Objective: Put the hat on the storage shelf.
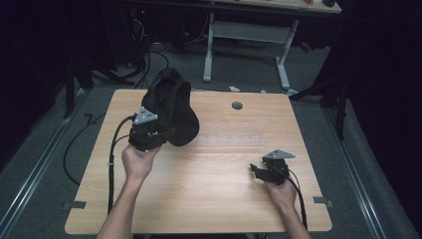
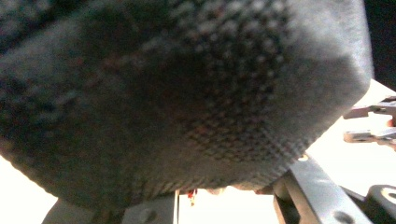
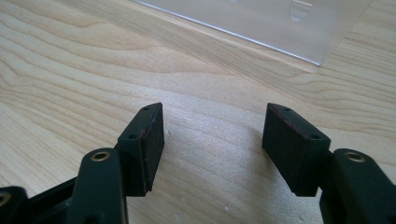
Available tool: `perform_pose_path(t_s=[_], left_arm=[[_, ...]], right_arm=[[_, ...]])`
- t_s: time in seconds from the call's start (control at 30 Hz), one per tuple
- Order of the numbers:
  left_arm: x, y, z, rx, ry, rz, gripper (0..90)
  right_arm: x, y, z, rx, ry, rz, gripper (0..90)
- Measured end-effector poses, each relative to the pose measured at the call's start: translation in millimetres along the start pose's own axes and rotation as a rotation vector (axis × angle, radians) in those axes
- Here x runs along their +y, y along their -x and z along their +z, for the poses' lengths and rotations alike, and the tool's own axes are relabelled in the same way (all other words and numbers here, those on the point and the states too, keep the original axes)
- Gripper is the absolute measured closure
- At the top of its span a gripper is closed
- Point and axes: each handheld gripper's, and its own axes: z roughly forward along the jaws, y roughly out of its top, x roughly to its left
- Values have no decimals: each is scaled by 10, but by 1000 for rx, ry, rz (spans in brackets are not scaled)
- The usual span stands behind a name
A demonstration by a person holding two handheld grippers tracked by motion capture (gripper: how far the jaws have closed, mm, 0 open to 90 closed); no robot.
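Black woven-fabric bag (image 1: 169, 107), soft and floppy, probably light, is held up over table (image 1: 209, 199) far-left corner by left gripper (image 1: 149, 130), clamped on a fold. Sagging expected; 2nd grip at opposite edge advised. Right gripper (image 3: 212, 140) rests wide, empty, nr right edge.

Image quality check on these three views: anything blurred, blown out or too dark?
High view: room around the table very dark, the black bag loses detail. Left gripper view: bag fabric close and blurred, table behind it blown out white. Right gripper view: evenly lit, pads and wood grain sharp, far edge soft.
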Motion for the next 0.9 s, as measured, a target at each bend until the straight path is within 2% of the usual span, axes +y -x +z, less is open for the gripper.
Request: perform_pose_path(t_s=[0.43,0.63,0.9], left_arm=[[-34,61,117,47,-21,20,695],[-102,95,177,62,-43,54,693],[-185,73,220,64,-31,48,686]], right_arm=[[0,0,0,-1,0,1,391],[0,0,0,-1,0,1,391],[0,0,1,-1,1,1,391]])
